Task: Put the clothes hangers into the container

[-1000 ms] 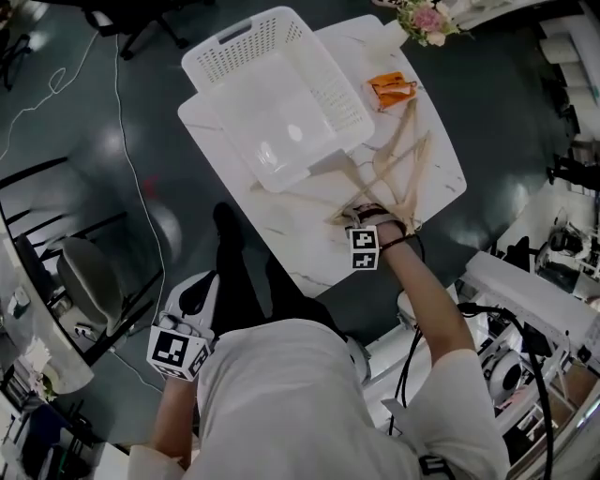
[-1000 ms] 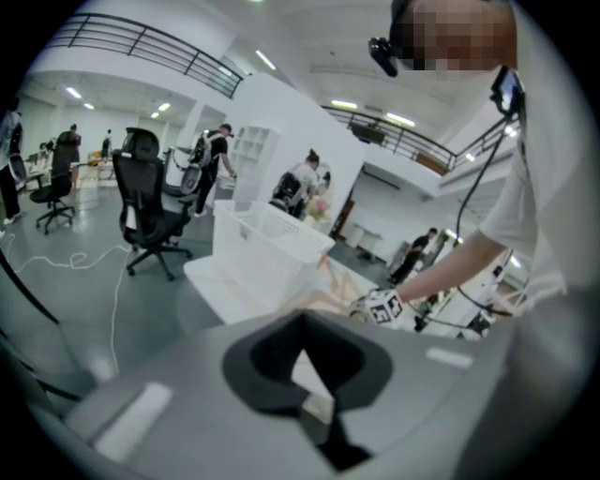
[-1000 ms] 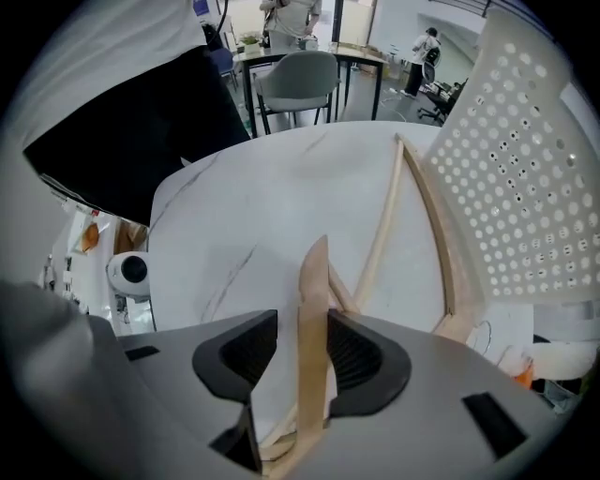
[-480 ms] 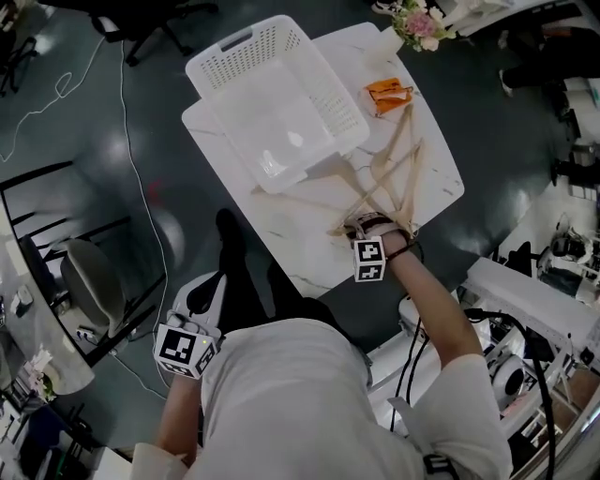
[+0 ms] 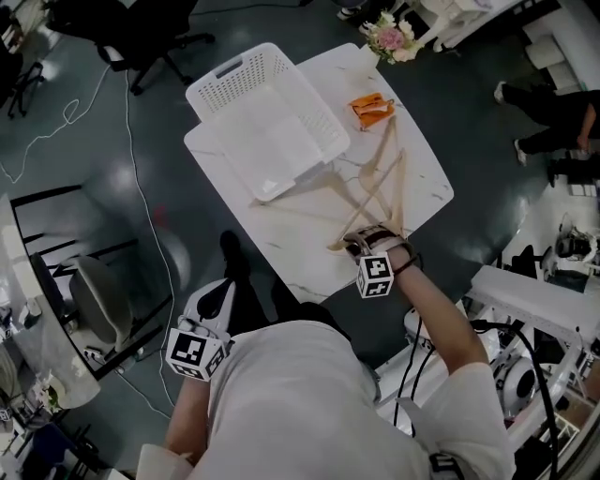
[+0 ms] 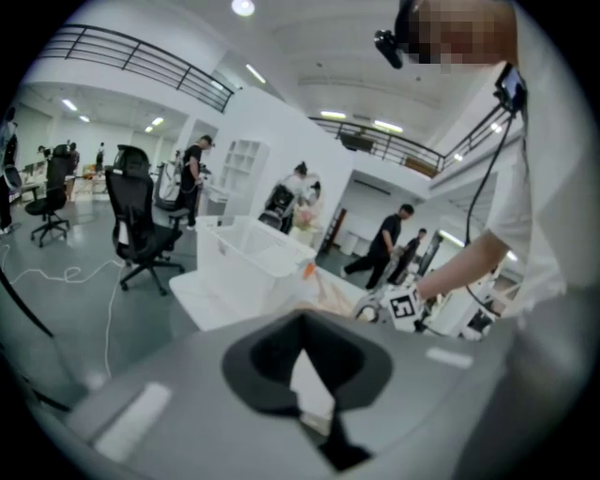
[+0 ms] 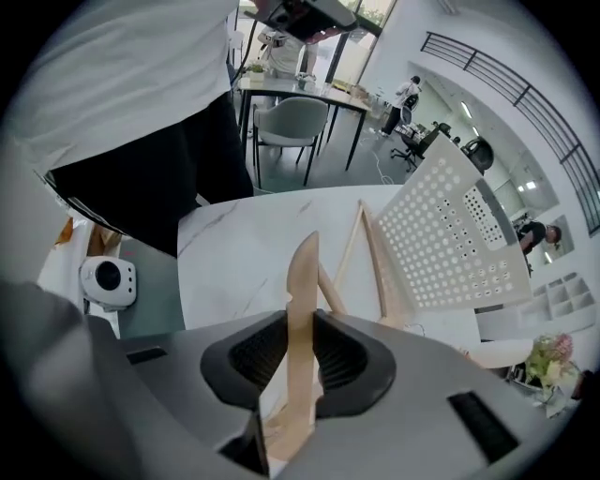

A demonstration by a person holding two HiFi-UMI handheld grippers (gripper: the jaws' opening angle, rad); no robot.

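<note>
Pale wooden clothes hangers (image 5: pixel 386 159) lie in a loose pile on the white marble table (image 5: pixel 281 239), just right of a white perforated basket (image 5: pixel 267 108). My right gripper (image 5: pixel 371 242) points steeply down at the near end of the pile. Its jaws have just closed, and they are shut on the flat arm of one wooden hanger (image 7: pixel 302 281), which stands up between the ribbed pads (image 7: pixel 339 354). The basket (image 7: pixel 450 230) shows beyond it. My left gripper (image 5: pixel 214 298) hangs low beside the person's body, off the table; its jaws (image 6: pixel 302 349) look shut with nothing in them.
An orange packet (image 5: pixel 369 108) and a small flower bunch (image 5: pixel 389 37) sit at the table's far end. A black office chair (image 5: pixel 141 28) stands beyond the basket, a grey chair (image 5: pixel 94 300) at the left. A person's legs (image 5: pixel 553 131) show at the right.
The right gripper has shut on the hanger's near end and risen, lifting that end off the table. The left gripper has drifted slightly.
</note>
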